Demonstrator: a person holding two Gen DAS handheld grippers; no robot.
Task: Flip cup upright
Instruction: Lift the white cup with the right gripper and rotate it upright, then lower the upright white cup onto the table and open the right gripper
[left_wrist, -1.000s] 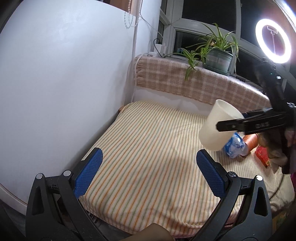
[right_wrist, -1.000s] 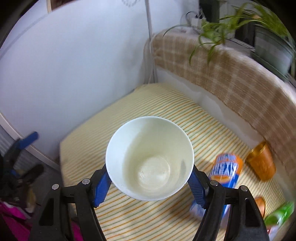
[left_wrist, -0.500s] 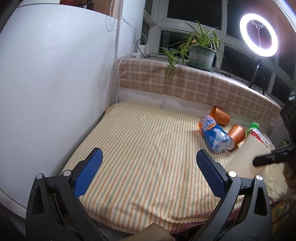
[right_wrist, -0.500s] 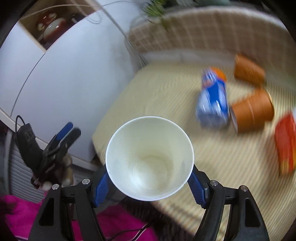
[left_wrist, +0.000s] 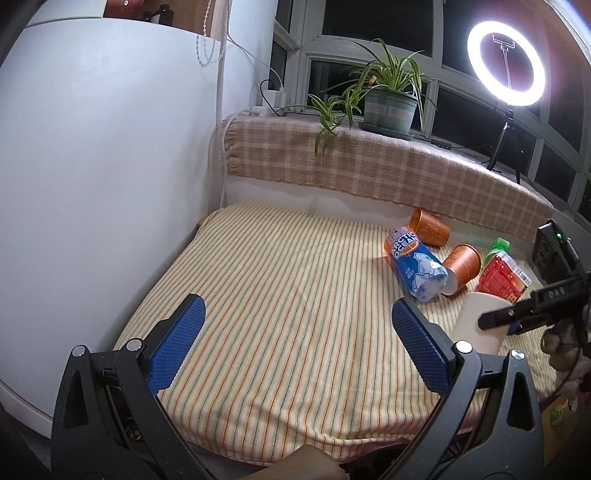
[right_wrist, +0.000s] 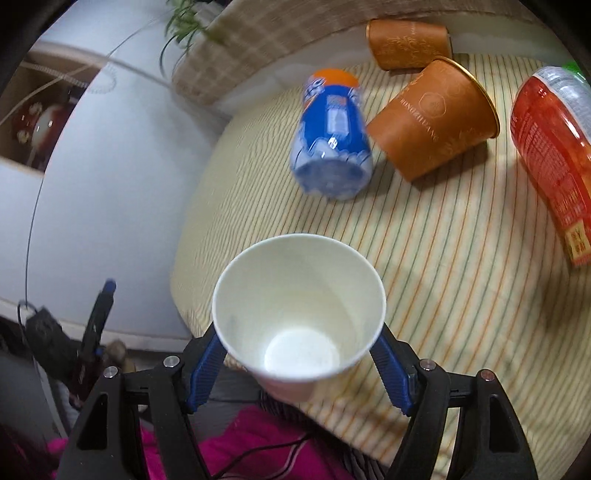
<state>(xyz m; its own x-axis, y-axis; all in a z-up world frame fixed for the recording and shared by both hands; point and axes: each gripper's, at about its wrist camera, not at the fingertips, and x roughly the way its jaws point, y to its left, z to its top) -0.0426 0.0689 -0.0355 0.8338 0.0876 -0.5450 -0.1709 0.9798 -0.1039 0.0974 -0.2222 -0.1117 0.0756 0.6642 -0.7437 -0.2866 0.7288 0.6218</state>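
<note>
A white paper cup (right_wrist: 299, 314) sits between the blue pads of my right gripper (right_wrist: 299, 365), mouth toward the camera. The jaws are shut on its sides. In the left wrist view the cup (left_wrist: 476, 325) stands mouth up at the right front part of the striped mat (left_wrist: 288, 295), with my right gripper (left_wrist: 495, 322) still on it. Whether its base touches the mat I cannot tell. My left gripper (left_wrist: 293, 343) is open and empty above the mat's front edge.
A blue bottle (left_wrist: 417, 267) lies on the mat with two orange cups (left_wrist: 428, 230) (left_wrist: 461, 264) on their sides and a red-labelled bottle (left_wrist: 500, 271). A white wall is at the left, a plaid ledge (left_wrist: 369, 166) with a plant behind.
My right gripper carried the cup from mid-air over the mat's middle down to the right front part, turning it mouth up. My left gripper pulled back and tilted a little.
</note>
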